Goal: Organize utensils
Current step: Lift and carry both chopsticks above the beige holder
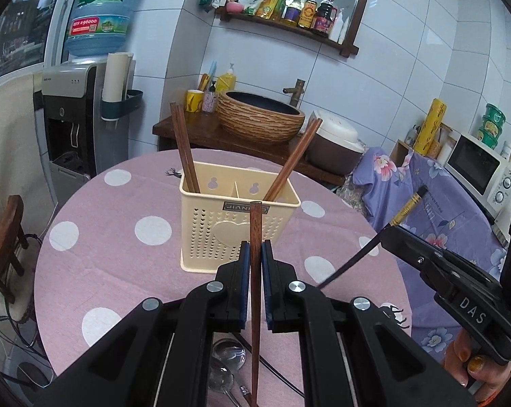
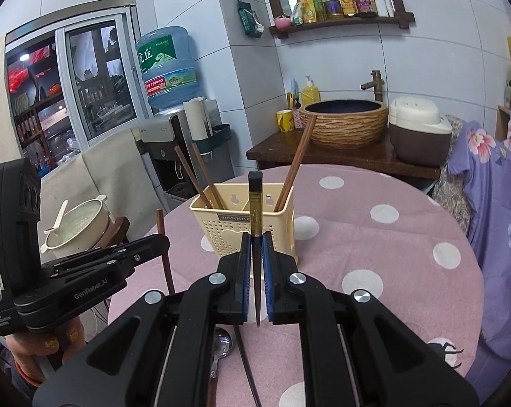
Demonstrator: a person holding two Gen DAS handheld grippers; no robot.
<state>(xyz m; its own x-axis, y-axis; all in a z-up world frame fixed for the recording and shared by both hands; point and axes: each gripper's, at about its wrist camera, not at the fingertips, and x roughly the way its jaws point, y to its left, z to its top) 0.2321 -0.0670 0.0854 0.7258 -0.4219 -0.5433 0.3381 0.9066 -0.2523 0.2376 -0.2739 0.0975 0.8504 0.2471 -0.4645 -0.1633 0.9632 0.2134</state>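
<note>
At the left edge, right wrist view: a white pot [image 2: 82,225] with a ladle rests on a dark wooden stool beside the round table.
Left gripper [image 1: 255,249]: its blue pads are clamped together on a brown wooden chopstick [image 1: 254,271], which stands nearly upright through the lower centre of the left wrist view; in the right wrist view this gripper sits at lower left, carried by a hand [image 2: 35,349] with gold nails.
Table [image 1: 102,254]: round, under a pink cloth with white dots, filling the middle of both views.
Holder [image 1: 237,224]: a cream perforated utensil box with a heart on its front and a divider inside, standing on the cloth at frame centre, apart from both grippers.
Holder's left compartment: two brown chopsticks [image 1: 184,149] lean toward the upper left.
Holder's right compartment: brown chopsticks [image 1: 294,159] lean toward the upper right; I cannot tell whether one or two.
Loose utensils: metal spoons [image 1: 226,363] lie on the cloth at the bottom centre of the left wrist view, beneath the gripper, with a black chopstick beside them.
Right gripper [image 2: 256,247]: closed tight on a black chopstick with a gold band [image 2: 255,224], its thin point toward the camera; in the left wrist view it comes in from the right edge.
Background right: a basin-style sink [image 1: 260,115], a rice cooker [image 1: 335,146] and a microwave [image 1: 483,173].
</note>
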